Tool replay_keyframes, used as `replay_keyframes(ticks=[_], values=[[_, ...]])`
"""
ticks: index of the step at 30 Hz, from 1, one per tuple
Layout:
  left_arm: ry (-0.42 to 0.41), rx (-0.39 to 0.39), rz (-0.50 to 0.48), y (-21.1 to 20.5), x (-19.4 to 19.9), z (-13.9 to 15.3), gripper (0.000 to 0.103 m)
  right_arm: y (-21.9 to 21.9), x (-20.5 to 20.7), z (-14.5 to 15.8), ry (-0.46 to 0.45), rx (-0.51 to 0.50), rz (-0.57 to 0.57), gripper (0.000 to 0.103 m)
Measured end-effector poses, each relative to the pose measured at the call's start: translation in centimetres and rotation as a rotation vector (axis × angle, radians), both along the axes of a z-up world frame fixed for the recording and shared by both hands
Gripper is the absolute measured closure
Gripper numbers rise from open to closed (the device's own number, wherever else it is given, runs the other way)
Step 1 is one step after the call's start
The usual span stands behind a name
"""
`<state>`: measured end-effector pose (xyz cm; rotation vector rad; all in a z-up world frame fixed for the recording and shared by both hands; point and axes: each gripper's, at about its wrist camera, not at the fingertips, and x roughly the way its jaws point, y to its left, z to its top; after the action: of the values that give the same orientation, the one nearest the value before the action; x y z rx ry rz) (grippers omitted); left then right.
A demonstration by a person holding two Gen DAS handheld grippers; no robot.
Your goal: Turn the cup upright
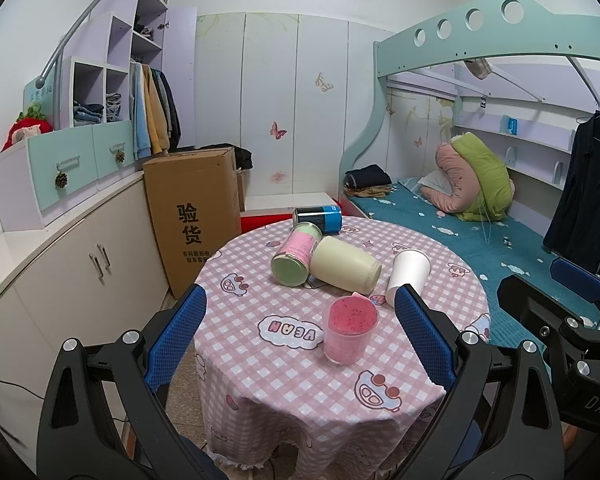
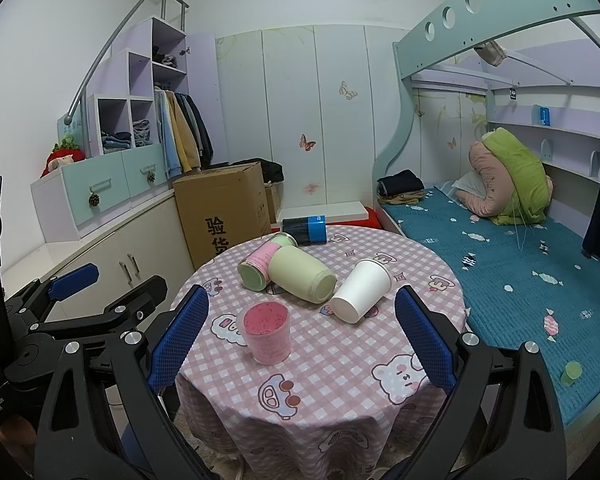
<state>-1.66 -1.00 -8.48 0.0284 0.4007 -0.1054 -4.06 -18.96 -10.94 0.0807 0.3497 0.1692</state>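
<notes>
Several cups are on a round table with a pink checked cloth (image 1: 300,384) (image 2: 340,376). A pink cup (image 1: 350,330) (image 2: 267,333) stands upright near the front. A white paper cup (image 1: 407,277) (image 2: 362,291), a cream cup (image 1: 346,265) (image 2: 302,274), a pink-and-green cup (image 1: 296,254) (image 2: 262,266) and a dark blue can (image 1: 318,219) (image 2: 304,230) lie on their sides. My left gripper (image 1: 300,340) is open and empty, in front of the pink cup. My right gripper (image 2: 300,340) is open and empty, short of the table's front edge.
A cardboard box (image 1: 196,216) (image 2: 224,212) stands on the floor left of the table. Cabinets (image 1: 72,264) run along the left wall. A bunk bed with a blue mattress (image 1: 480,240) (image 2: 520,272) is on the right. The right gripper also shows in the left wrist view (image 1: 572,304).
</notes>
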Motion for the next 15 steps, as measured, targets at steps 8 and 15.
replay_keyframes(ticks=[8, 15], values=[[-0.004, -0.001, 0.001, -0.02, -0.04, -0.04, 0.007, 0.09, 0.05, 0.05, -0.002, 0.002, 0.001, 0.012], [-0.005, 0.001, 0.001, 0.03, 0.07, 0.04, 0.008, 0.15, -0.01, 0.0, -0.003, 0.002, 0.0, 0.012]])
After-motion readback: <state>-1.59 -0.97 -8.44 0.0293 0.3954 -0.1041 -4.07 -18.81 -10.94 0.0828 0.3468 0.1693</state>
